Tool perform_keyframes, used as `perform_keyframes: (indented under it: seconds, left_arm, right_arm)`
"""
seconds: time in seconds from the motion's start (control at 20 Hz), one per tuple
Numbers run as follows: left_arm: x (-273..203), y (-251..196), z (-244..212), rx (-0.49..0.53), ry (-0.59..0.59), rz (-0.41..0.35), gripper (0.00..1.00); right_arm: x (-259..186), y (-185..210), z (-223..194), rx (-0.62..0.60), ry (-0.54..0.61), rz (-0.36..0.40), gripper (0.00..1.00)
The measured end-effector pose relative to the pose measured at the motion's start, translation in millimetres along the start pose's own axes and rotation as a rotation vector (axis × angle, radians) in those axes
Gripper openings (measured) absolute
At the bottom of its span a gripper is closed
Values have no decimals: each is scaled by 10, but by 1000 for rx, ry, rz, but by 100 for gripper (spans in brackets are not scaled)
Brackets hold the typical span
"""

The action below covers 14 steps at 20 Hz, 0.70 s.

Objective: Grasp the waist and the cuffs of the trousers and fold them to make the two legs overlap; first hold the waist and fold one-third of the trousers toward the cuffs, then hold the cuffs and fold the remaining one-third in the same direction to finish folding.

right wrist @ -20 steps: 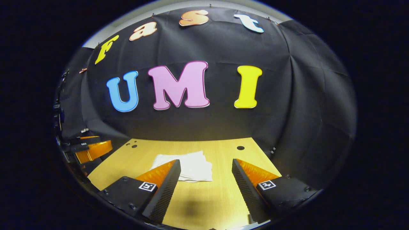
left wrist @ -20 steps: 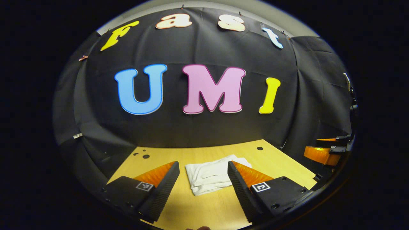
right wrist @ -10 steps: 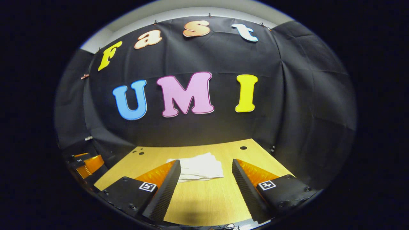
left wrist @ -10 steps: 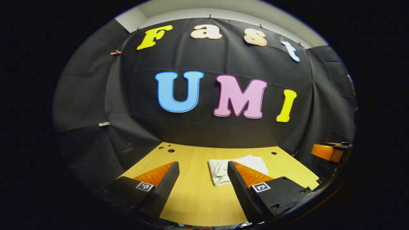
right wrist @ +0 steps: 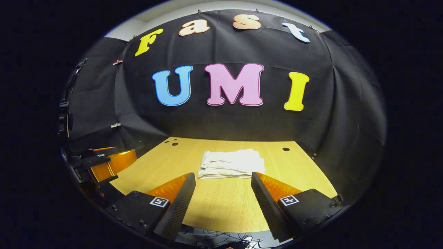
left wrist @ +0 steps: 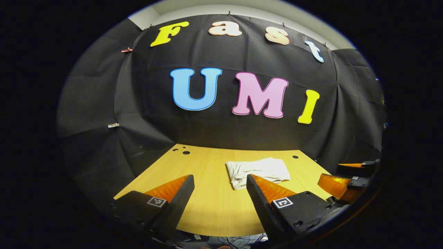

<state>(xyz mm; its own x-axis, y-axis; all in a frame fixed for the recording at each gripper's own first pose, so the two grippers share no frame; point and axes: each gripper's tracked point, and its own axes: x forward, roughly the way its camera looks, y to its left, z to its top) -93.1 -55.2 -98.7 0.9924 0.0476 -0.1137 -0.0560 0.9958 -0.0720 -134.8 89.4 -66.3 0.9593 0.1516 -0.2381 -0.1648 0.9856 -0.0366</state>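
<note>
White trousers (left wrist: 258,171) lie folded into a small flat bundle on the wooden table (left wrist: 214,204), a little right of its middle in the left gripper view. The same bundle (right wrist: 232,164) sits mid-table in the right gripper view. My left gripper (left wrist: 220,181) is open, held back near the table's front edge, with nothing between its fingers. My right gripper (right wrist: 223,179) is also open and empty, short of the bundle. The right gripper (left wrist: 346,180) appears at the far right of the left gripper view, and the left gripper (right wrist: 104,164) at the far left of the right gripper view.
Small round holes (left wrist: 186,152) mark the table's far left corner, and another hole (right wrist: 286,149) lies at the far right. Black cloth walls close the table on three sides. Cables (right wrist: 214,238) hang below the front edge.
Both grippers have drawn back from the folded trousers toward the table's front edge, so the bundle now looks smaller and farther. Both stay open. The trousers lie still.
</note>
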Motion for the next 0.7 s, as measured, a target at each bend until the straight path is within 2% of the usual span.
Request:
perform_keyframes:
  seconds: [0.25,0.45,0.7]
  left_arm:
    - [4,-62,-160,-36,67,-55,96]
    - [15,-117,-114,-10,46,-53,96]
    - [62,-118,-206,-29,77,-42,96]
  right_arm:
    - [10,8,12,3,-5,2,100]
    - [-8,-94,-11,16,5,-20,100]
    - [-19,-197,-68,44,26,-36,100]
